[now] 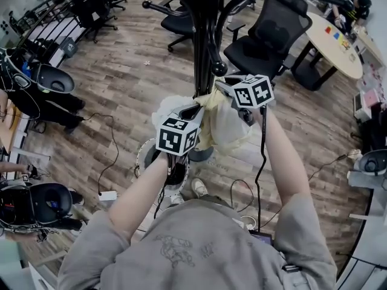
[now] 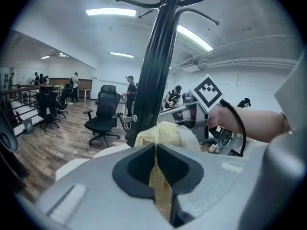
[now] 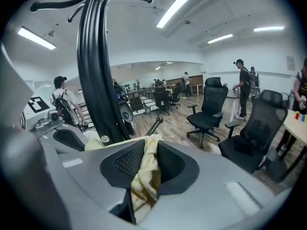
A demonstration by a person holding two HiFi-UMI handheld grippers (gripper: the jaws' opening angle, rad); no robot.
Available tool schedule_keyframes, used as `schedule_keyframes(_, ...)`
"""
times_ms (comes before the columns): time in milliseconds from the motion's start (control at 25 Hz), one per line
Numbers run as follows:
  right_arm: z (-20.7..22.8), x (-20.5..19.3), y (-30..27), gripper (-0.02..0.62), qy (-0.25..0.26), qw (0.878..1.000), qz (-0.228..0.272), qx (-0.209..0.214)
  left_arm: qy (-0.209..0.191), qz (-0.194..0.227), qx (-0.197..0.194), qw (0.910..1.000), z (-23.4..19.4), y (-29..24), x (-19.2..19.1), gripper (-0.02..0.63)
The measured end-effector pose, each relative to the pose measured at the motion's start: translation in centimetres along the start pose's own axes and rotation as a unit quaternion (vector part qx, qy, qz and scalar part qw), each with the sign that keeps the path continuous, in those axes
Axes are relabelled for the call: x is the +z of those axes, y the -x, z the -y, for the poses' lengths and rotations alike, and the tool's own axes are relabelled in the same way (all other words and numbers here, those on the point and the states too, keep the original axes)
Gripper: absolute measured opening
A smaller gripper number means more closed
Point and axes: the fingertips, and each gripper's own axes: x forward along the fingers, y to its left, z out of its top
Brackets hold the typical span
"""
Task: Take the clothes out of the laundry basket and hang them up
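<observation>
Left gripper point(image 2: 156, 150): was clamped almost closed on a thin fold of the pale yellow fabric garment point(image 1: 225, 125).
Right gripper point(image 3: 146, 159): stood narrowly apart, gripping a thicker bunch.
Garment: hung between both, against the black metal coat stand point(image 1: 202, 47).

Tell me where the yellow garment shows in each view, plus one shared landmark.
Head view: yellow garment at picture centre.
Left gripper view: bottom centre, clamped in the jaws.
Right gripper view: bottom centre, between the jaws.
Shared landmark: black coat stand, right behind the garment in all three.
</observation>
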Motion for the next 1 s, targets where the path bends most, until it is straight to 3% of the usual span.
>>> schedule_keyframes(280,0.9,-0.9,0.2,0.183,-0.034,0.999,-0.028,-0.013,0.016,-0.001,-0.013,0.9998,-0.5,-0.1,-0.9,0.052)
schedule_keyframes(560,1.5,-0.8,3.4,0.298,-0.079,0.996,0.017,-0.025,0.021,-0.016,-0.037,0.9990,-0.5,0.9,-1.7,0.129)
schedule_keyframes(840,0.4,0.7,8.6,0.286,-0.077,0.990,0.095,-0.073,0.020,0.019,-0.034,0.9990,-1.3,3.5,-0.2,0.130)
schedule_keyframes(1000,-3.5,4.0,11.7,0.253,-0.036,0.985,0.155,-0.070,-0.004,0.046,-0.025,0.9986,-2.2,5.6,2.4,0.130)
